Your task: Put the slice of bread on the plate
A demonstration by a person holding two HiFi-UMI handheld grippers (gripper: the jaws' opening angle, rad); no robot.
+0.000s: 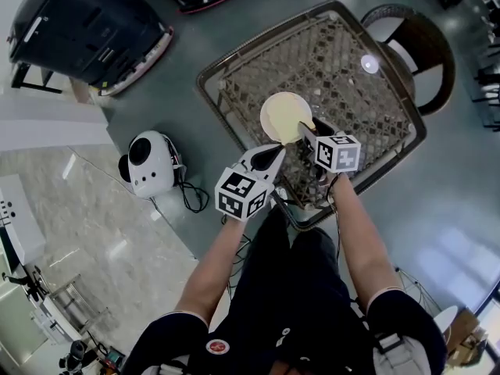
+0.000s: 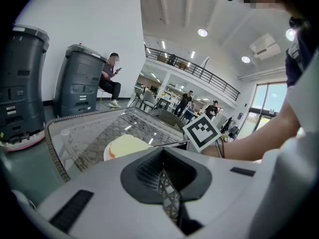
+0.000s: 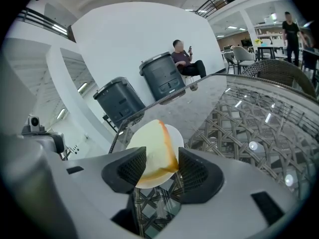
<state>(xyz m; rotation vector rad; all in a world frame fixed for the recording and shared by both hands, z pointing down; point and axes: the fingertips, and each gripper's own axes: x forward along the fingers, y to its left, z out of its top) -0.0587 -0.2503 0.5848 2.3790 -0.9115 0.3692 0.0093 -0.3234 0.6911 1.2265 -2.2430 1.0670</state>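
Observation:
A slice of bread (image 3: 155,151) with a brown crust lies on a small white plate (image 3: 176,133) on the glass-topped wicker table (image 1: 351,84). My right gripper (image 3: 162,168) is open, its two dark pads standing on either side of the slice's near end without pressing it. From the head view the bread (image 1: 292,125) covers most of the plate (image 1: 266,116), and the right gripper (image 1: 306,133) reaches its near edge. My left gripper (image 1: 273,156) is shut and holds nothing, hovering just short of the table's near edge. In its own view the left gripper (image 2: 167,179) looks toward the bread (image 2: 127,145).
A wicker chair (image 1: 422,45) stands at the table's far right. On the floor to the left sit a small white robot (image 1: 148,162) with a cable and a large dark machine (image 1: 86,22). A seated person (image 3: 185,59) and others are far off.

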